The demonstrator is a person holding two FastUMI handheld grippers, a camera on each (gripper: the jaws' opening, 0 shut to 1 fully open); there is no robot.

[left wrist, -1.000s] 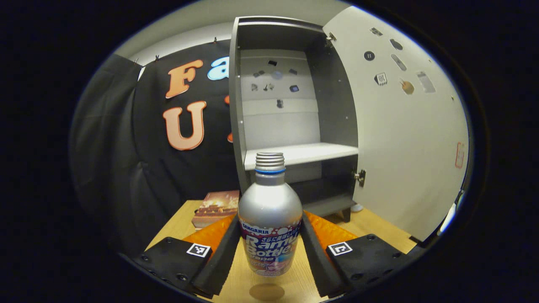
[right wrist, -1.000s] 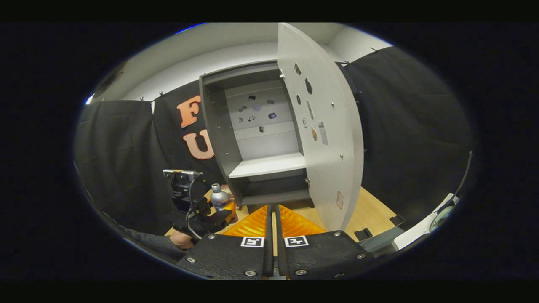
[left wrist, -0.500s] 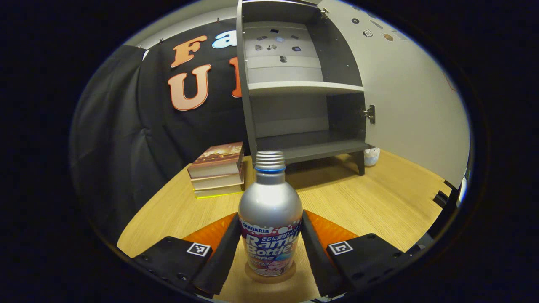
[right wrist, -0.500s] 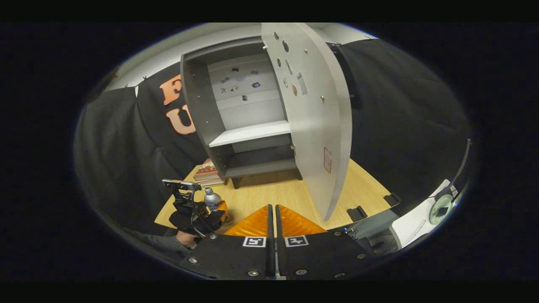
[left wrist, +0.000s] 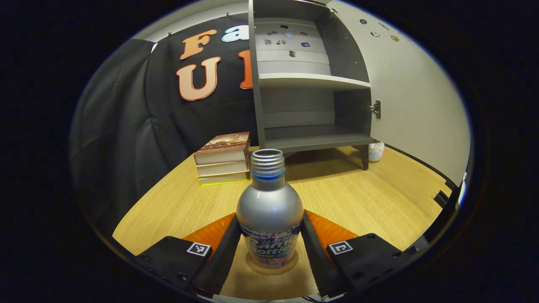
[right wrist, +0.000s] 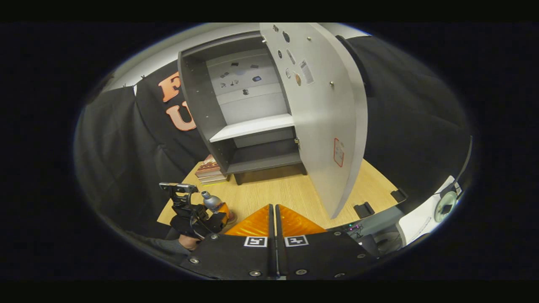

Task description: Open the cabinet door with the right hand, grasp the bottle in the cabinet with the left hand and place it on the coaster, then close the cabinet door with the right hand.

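Bottle (left wrist: pixel 269 210) on coaster (left wrist: pixel 271 268), on table (left wrist: pixel 379 202); books (left wrist: pixel 222 158) left of cabinet (left wrist: pixel 303 84) behind.

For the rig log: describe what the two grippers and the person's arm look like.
The left gripper has a black body with screw heads, a square black-and-white marker on each side and orange ribbed panels behind the fingers. The right gripper is built the same. In the right gripper view the left gripper carries a black camera mount and a looping black cable; the person wears a dark sleeve.

We are in a recording booth: ahead of our tools black cloth (left wrist: pixel 126 118) walls in a wooden tabletop (left wrist: pixel 358 198) carrying a small grey cabinet (right wrist: pixel 236 122), a stack of books (left wrist: pixel 222 159) to its left.
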